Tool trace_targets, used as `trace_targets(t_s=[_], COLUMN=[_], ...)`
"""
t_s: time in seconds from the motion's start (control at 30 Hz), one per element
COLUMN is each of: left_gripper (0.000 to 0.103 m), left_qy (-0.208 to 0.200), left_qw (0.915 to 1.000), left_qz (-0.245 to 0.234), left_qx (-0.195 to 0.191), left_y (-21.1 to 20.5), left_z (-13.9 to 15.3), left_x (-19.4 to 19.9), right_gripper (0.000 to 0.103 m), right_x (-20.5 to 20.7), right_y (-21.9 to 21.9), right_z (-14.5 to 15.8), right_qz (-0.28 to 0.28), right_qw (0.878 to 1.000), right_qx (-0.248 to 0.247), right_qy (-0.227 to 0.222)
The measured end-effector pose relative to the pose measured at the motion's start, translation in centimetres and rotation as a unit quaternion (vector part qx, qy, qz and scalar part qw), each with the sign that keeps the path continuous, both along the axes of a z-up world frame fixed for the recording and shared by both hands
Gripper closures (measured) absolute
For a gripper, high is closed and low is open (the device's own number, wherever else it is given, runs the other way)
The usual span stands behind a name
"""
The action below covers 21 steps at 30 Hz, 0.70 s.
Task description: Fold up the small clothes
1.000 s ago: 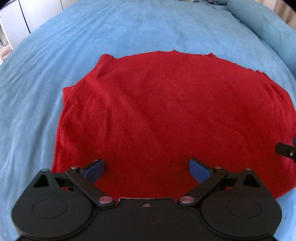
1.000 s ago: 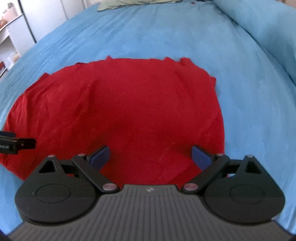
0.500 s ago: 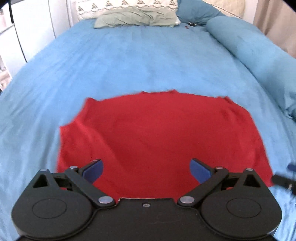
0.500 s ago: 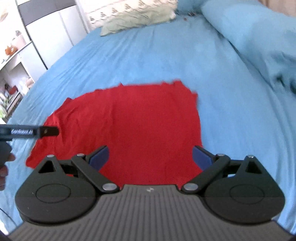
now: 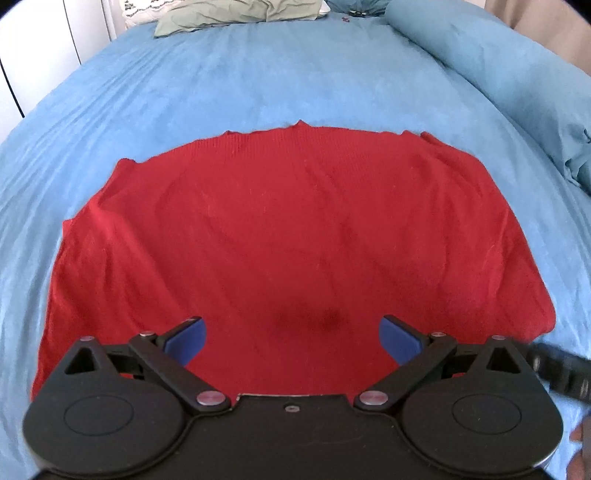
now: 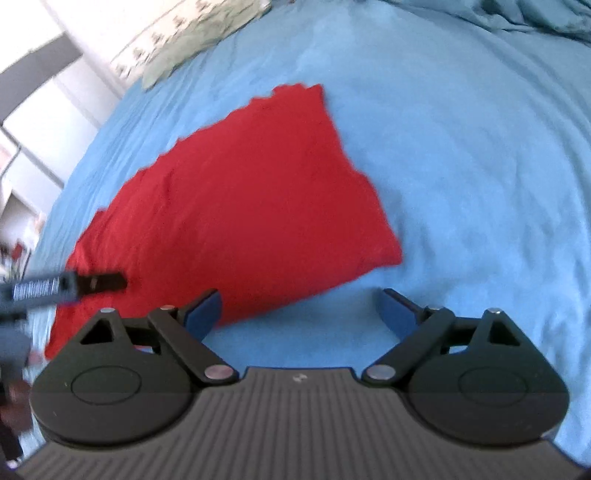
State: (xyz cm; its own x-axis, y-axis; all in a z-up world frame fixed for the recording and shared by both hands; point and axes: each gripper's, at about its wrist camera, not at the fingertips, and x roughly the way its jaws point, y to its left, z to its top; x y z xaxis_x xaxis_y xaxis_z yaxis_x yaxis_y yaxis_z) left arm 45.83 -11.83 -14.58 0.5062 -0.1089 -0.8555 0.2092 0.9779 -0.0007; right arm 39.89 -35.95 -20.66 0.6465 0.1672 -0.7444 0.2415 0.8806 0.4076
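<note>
The bed, under its blue cover, filled both views, with the pillows at its head and a rolled blue duvet along one side. The red garment lay flat on the bed, well short of the pillows, already folded into a compact squarish block with fairly straight edges and only soft wrinkles near one side.

Compared with a second earlier, both wrist cameras had pulled back and up from the garment: then the red cloth filled each view right up to the fingers, whereas now blue bedding showed all around it. The right view had changed most, swinging off to the side so that the garment's near corner sat just beyond the fingers and bare cover lay between them.

The left gripper hovered over the garment's near edge with its fingers spread wide and nothing between them. The right gripper was likewise wide apart and empty, off the garment's corner; the left tool's tip crossed its view over the red cloth.

The withdrawal, with both grippers empty, suggested that the last fold had been released and pressed. Judging by the shape, either one more fold remained or the piece was finished.
</note>
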Motion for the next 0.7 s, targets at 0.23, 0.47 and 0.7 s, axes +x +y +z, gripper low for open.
trace_targets(t_s=[0.23, 0.47, 0.7], left_gripper=[0.001, 0.001, 0.001], left_qy=[-0.004, -0.016, -0.009], left_qw=[1.0, 0.9997, 0.9988], left_qz=[0.007, 0.018, 0.048], left_qx=[-0.005, 0.0, -0.004], left_y=[0.0, 0.5, 1.9], left_z=[-0.4, -1.2, -2.6], left_x=[1.2, 4.1, 6.8], right_gripper=[0.0, 0.024, 0.061], right_x=[5.3, 12.8, 15.8], right_y=[-3.1, -5.4, -4.8], right_z=[-0.4, -0.5, -0.6], right_qz=[-0.002, 0.058, 0.086], right_qw=[1.0, 0.997, 0.995], right_qx=[0.013, 0.046, 0.055], right_qy=[-0.026, -0.017, 0.006])
